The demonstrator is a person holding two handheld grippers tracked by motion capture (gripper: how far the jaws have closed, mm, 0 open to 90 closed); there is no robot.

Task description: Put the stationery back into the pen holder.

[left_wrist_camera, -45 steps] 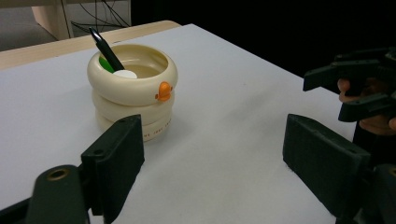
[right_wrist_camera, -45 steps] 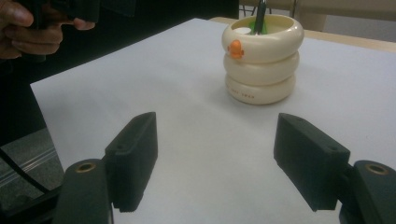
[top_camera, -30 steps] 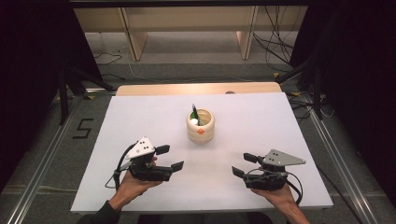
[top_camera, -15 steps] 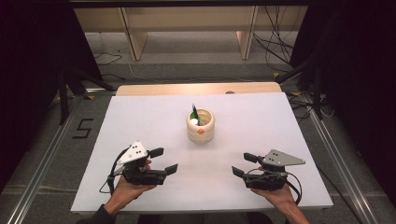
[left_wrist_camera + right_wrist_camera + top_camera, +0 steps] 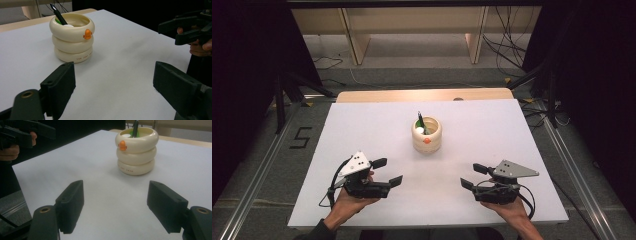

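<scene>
A cream holder (image 5: 427, 136), shaped like three stacked rings with a small orange beak on its top ring, stands upright near the middle of the white table (image 5: 522, 135), slightly toward the far edge. A dark pen (image 5: 420, 121) leans inside it, beside what may be a white ball and something green. Both grippers are held near the front edge, well apart from the holder. The left gripper (image 5: 387, 172) is seen toward the front left corner, its jaws spread and empty. The right gripper (image 5: 473, 176) is seen toward the front right corner, likewise spread and empty.
</scene>
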